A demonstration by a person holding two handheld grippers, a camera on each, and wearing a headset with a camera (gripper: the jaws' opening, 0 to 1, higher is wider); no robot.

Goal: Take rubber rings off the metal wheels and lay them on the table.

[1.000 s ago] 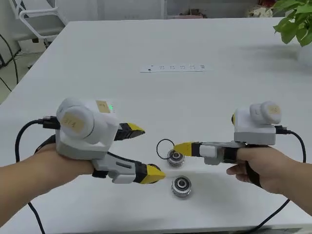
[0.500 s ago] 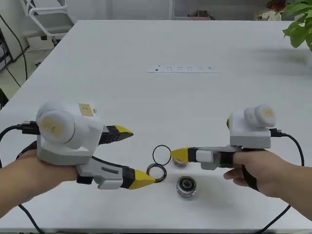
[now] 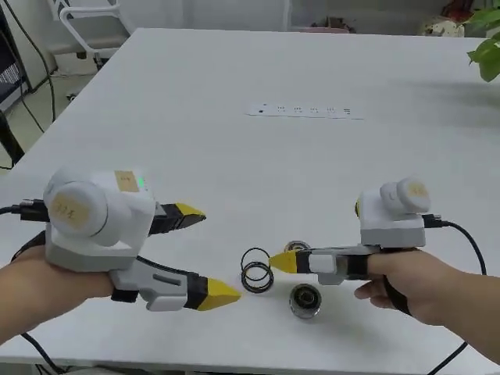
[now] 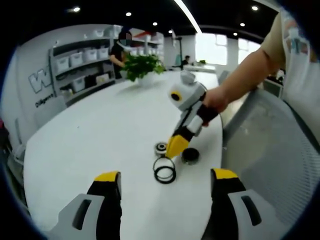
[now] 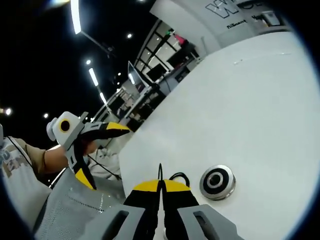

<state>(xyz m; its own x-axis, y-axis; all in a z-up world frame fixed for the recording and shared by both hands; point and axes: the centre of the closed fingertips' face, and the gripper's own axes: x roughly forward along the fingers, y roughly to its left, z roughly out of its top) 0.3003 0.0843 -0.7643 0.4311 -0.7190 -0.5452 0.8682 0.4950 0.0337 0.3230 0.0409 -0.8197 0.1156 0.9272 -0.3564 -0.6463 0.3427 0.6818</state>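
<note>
Behind right gripper (image 3: 280, 262) tip, 1 wheel (image 3: 295, 248) half hidden; jaws clenched; left gripper (image 3: 211, 251) jaws released.

My head view is bright and even: overhead light falls softly on the white worktop (image 3: 234, 117), leaving only pale grey shadows under the left gripper (image 3: 212, 251) and beside a metal wheel (image 3: 305, 299). Focus holds across the middle. In the left gripper view the fisheye bows the worktop's edges, and the ceiling strip (image 4: 187, 15) and windows (image 4: 209, 47) burn out white. The right gripper view is harsher: dark ceiling, a glaring light bar (image 5: 76, 15), the worktop nearly washed out, fine detail smeared.
</note>
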